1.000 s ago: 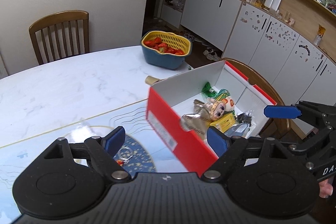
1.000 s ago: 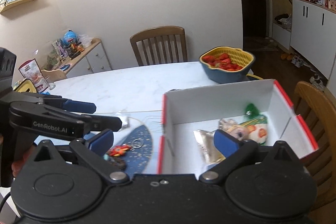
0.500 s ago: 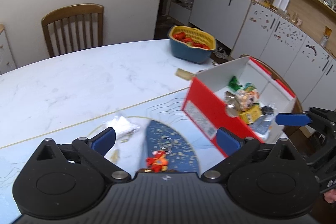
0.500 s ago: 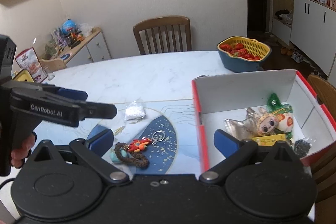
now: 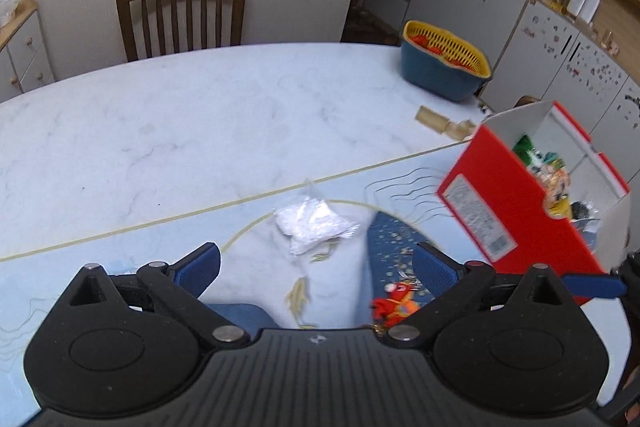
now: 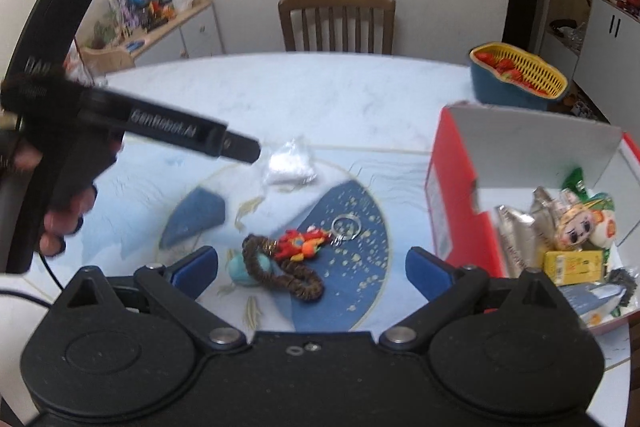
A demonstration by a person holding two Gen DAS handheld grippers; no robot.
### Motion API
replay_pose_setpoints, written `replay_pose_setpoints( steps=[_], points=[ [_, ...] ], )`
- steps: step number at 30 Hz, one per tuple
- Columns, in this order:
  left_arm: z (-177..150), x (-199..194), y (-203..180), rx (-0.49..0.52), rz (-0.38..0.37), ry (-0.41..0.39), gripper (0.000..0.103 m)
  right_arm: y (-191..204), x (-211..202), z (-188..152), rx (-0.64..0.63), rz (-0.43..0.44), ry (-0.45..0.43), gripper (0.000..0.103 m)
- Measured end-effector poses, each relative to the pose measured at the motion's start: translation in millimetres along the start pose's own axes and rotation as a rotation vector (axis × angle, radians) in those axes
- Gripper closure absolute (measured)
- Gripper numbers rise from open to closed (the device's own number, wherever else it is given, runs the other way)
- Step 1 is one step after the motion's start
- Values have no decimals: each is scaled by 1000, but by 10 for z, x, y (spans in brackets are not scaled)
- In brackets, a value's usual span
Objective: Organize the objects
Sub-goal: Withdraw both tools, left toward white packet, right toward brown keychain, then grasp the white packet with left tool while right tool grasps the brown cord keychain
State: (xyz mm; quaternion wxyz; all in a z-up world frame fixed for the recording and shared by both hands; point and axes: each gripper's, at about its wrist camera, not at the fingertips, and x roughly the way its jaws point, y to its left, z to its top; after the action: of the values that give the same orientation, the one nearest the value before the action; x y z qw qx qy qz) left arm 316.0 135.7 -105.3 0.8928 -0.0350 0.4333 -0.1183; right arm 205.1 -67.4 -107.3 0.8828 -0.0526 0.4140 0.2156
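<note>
Right claw (image 6: 312, 267) above keychain (image 6: 302, 245)

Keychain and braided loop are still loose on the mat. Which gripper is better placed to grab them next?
Right, probably. The right gripper is open with the red keychain and braided loop between its fingers. The left gripper faces the white packet, with the keychain beside one finger.

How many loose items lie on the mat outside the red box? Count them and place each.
3: a white plastic packet at the mat's far side, a red keychain figure mid-mat, and a brown braided loop touching it. More may hide behind the gripper bodies.
</note>
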Motion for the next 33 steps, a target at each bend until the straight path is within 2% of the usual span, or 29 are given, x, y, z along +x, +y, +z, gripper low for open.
replay_pose_setpoints(
  steps=[10, 16, 18, 22, 27, 29, 31, 33],
  points=[
    [8, 529, 53, 55, 9, 36, 0, 1, 373, -150, -38, -25, 96, 20],
    [38, 743, 25, 62, -6, 44, 0, 62, 562, -204, -111, -31, 141, 35],
    [48, 794, 17, 67, -10, 42, 0, 99, 596, -204, -141, -21, 142, 43],
    [49, 903, -3, 83, -14, 46, 0, 167, 657, -184, -213, -14, 139, 52],
    [41, 967, -28, 105, -14, 38, 1, 172, 727, -142, -230, 5, 148, 68],
    [35, 971, -40, 116, -11, 29, 2, 170, 737, -136, -227, 12, 150, 69],
    [27, 982, -51, 126, -17, 26, 6, 184, 743, -140, -232, 14, 154, 72],
    [26, 997, -43, 124, -16, 29, 15, 184, 739, -136, -232, 13, 151, 75]
  ],
)
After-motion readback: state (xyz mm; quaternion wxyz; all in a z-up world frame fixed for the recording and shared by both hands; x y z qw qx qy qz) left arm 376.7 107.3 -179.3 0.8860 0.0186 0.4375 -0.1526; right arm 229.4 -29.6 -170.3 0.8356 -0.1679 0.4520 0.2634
